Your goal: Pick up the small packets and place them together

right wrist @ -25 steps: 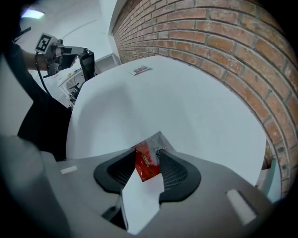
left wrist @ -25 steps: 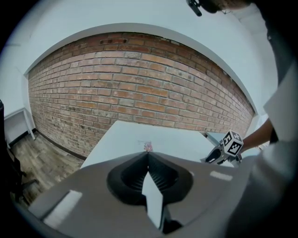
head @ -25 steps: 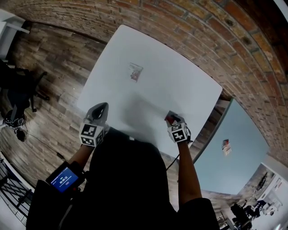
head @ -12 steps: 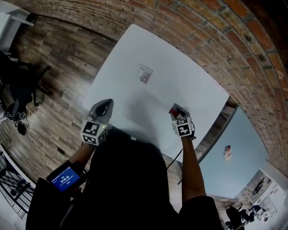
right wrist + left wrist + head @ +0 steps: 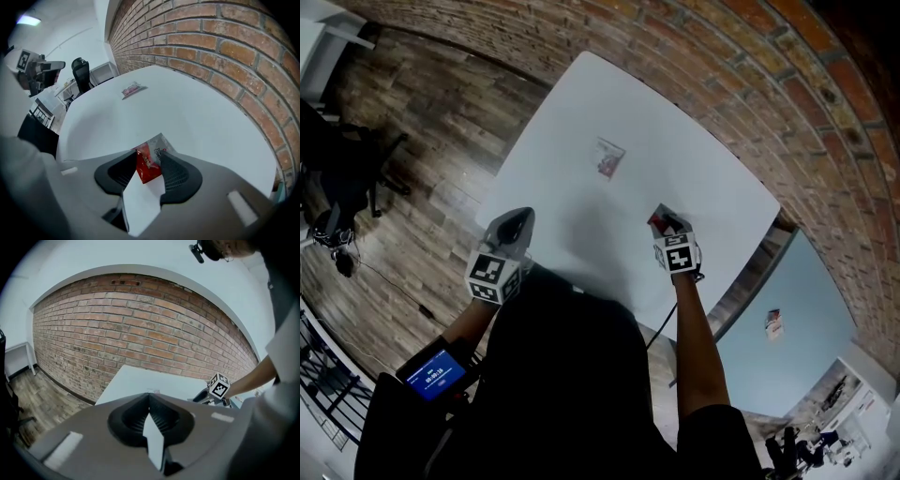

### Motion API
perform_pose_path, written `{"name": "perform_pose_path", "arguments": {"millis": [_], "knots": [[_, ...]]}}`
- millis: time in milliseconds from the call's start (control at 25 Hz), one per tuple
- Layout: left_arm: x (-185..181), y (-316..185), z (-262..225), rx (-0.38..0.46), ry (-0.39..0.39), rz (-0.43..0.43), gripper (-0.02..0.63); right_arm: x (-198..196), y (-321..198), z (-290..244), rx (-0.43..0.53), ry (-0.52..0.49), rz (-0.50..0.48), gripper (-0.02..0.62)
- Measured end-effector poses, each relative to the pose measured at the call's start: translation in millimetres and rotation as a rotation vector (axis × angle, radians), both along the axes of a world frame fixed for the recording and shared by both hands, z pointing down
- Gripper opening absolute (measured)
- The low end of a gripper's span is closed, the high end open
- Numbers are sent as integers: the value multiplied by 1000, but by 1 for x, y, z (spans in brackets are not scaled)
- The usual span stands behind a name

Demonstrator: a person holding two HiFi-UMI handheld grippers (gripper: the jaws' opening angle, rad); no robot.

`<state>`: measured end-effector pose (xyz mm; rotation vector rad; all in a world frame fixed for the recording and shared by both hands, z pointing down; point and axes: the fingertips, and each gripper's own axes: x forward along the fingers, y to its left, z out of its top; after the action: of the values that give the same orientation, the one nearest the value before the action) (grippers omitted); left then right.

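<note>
– Carried farther across the table [image 5: 703,178], the right gripper [image 5: 662,221] is now seen closer to the loose packet [image 5: 608,157] than a second ago; what is held in it?
– A red-and-silver packet [image 5: 148,165] is pinched between its fingers [image 5: 176,173], over the near-right part of the table.
– And where is the loose packet found?
– It is left lying flat toward the middle of the table, far and left of the held one, and not touched by either gripper.
– Has the left gripper [image 5: 521,218] been shifted?
– Hardly; it is kept at the near-left edge of the table, its fingers closed together with nothing between them. The table itself is seen slid rightward in the head view since then.
</note>
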<state>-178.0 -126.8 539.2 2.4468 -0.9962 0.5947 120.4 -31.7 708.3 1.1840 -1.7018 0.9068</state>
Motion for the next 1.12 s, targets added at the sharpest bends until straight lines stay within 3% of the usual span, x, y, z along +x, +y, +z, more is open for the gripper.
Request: {"name": "perform_pose_path", "arguments": {"millis": [880,960,1120], "knots": [[-13,3,-3,-2,27,-3,0,-18,-10,-6,23,36,-95,164],[-16,4,-3,3,22,-3,0,-18,-11,-16,46,55,-108,207],[-17,-3,-5,14,29,7,0,-21,-17,-62,175,57,-54,212]]}}
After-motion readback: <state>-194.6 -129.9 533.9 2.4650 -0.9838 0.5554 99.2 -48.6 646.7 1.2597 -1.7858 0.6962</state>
